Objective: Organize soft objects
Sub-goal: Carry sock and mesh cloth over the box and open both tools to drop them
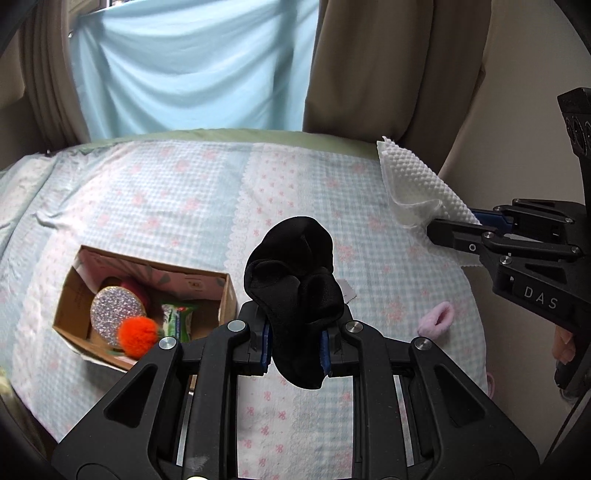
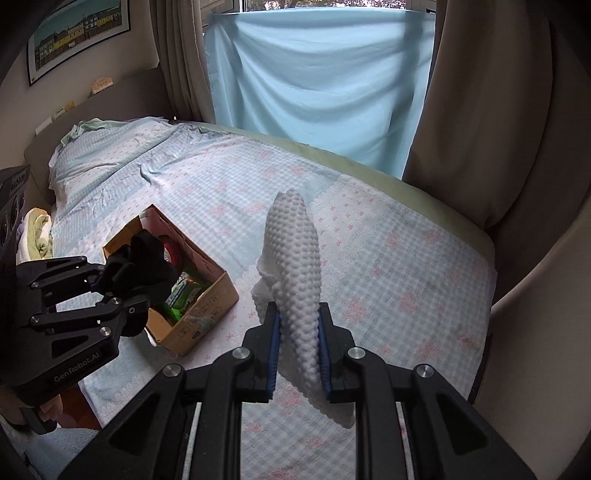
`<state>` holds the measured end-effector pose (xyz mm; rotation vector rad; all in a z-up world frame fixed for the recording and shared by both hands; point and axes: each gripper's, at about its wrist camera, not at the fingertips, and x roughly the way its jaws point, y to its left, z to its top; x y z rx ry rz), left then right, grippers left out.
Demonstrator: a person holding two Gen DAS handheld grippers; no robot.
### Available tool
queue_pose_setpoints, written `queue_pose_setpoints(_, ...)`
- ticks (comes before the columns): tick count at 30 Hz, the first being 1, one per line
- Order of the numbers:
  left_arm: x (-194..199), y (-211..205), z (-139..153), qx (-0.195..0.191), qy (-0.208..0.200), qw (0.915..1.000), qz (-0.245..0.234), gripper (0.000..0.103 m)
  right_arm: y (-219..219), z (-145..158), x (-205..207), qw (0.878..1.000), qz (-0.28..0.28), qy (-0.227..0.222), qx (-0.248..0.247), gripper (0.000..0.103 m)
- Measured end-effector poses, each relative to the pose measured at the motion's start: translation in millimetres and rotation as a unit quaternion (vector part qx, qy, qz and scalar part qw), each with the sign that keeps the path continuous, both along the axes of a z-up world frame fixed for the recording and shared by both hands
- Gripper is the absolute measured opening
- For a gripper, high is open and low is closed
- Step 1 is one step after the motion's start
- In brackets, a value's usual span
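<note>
A: Jaws, left gripper [image 1: 294, 345]?

B: Drawn in and clamped on a bunched black fabric sock [image 1: 295, 291]. The blue-lined fingers [image 1: 265, 347] press it from both sides. Most of the sock bulges above the grip; a tail hangs below.

A: Jaws, right gripper [image 2: 297, 356]?

B: Likewise pinched together, on a white dimpled cloth [image 2: 295, 266], folded on itself. It stands up tall between the blue pads [image 2: 274, 350], and a corner droops underneath.

A: Position of both items?

B: Both are held in the air above the bed. In the right wrist view, the left gripper [image 2: 107, 291] carries the sock [image 2: 142, 260] in front of the open brown cardboard box [image 2: 207, 314]; whether it is directly over the opening, I cannot tell. In the left wrist view, the right gripper [image 1: 443, 230] holds the cloth [image 1: 413, 184] out by the right edge of the bed, well apart from the box [image 1: 225, 299].

A: Box contents?

B: A round glittery silver disc [image 1: 117, 308], a fuzzy orange pom-pom [image 1: 139, 336], a green-and-white packet [image 1: 179, 319], and something red behind the disc, mostly hidden.

A: Other stock?

B: One pink fluffy loop [image 1: 436, 319] lies on the pale blue checked bedsheet with pink flowers [image 1: 177, 192], near the right edge. A light blue draped cloth [image 2: 317, 81] hangs at the window between beige curtains [image 2: 491, 110]. A framed picture [image 2: 77, 33] hangs on the wall at left.
</note>
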<state>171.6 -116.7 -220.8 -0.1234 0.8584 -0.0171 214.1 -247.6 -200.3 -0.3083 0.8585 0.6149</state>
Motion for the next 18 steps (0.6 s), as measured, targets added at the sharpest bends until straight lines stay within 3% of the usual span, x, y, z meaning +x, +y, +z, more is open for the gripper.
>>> queue_pose_setpoints(8,-26.0,51.5,59.7,0.011,-0.034,0.9993,0.012,0.017,55.1,42.7,-30.6,1.000,-0.005,-0.007,0.016,0.017)
queue_pose_setpoints(18,-37.1,139.6,75.9,-0.007,-0.026,0.9995,0.017,0.017,126.4,61.6,-49.5,0.998,-0.063,0.000,0.022,0.017)
